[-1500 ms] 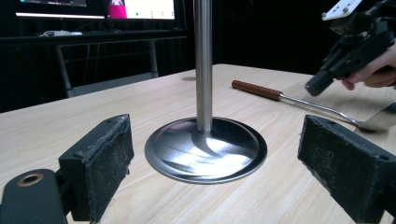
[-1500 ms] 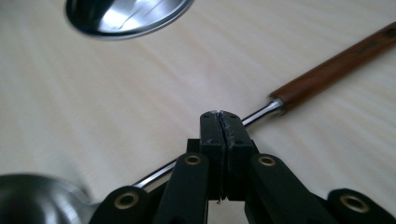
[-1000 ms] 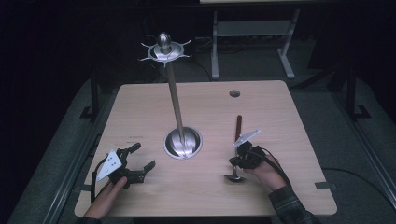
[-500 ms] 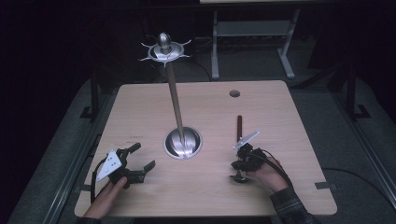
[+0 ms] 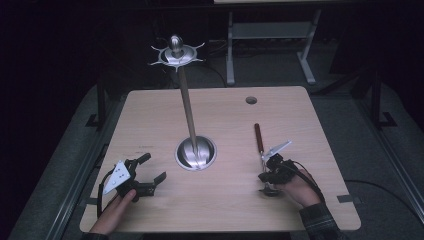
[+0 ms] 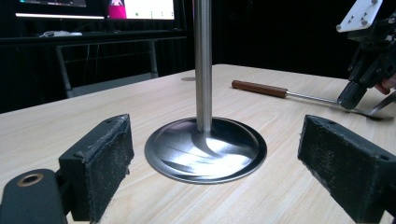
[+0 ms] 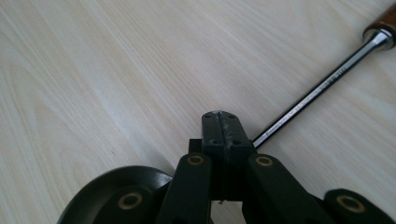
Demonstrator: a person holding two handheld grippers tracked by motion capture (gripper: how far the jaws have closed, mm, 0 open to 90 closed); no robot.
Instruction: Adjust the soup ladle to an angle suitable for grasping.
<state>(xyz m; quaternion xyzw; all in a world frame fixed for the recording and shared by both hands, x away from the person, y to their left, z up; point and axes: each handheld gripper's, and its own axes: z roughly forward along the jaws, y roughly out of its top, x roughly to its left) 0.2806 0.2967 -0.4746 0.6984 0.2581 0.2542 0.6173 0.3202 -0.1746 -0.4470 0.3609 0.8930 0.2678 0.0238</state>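
**A:** Jaws of the right gripper (image 5: 272, 172) look pressed flat together over the metal shank of the wooden-handled utensil (image 5: 259, 145). Is it actually clamped?

**B:** The right gripper view shows the pads meeting, with the shank running out from under them. Whether they pinch the metal or just sit on it, I can't tell.

**A:** Risk?

**B:** I'd guess the thin, smooth shank could twist or slide out, since the handle weighs down the far end.

**A:** Orientation?

**B:** It lies flat on the table (image 5: 320, 130), right of the stand (image 5: 196, 152); the long axis runs front to back, handle pointing away from the person.

**A:** Left gripper (image 5: 147, 172)?

**B:** Spread wide, holding nothing, facing the stand's base.
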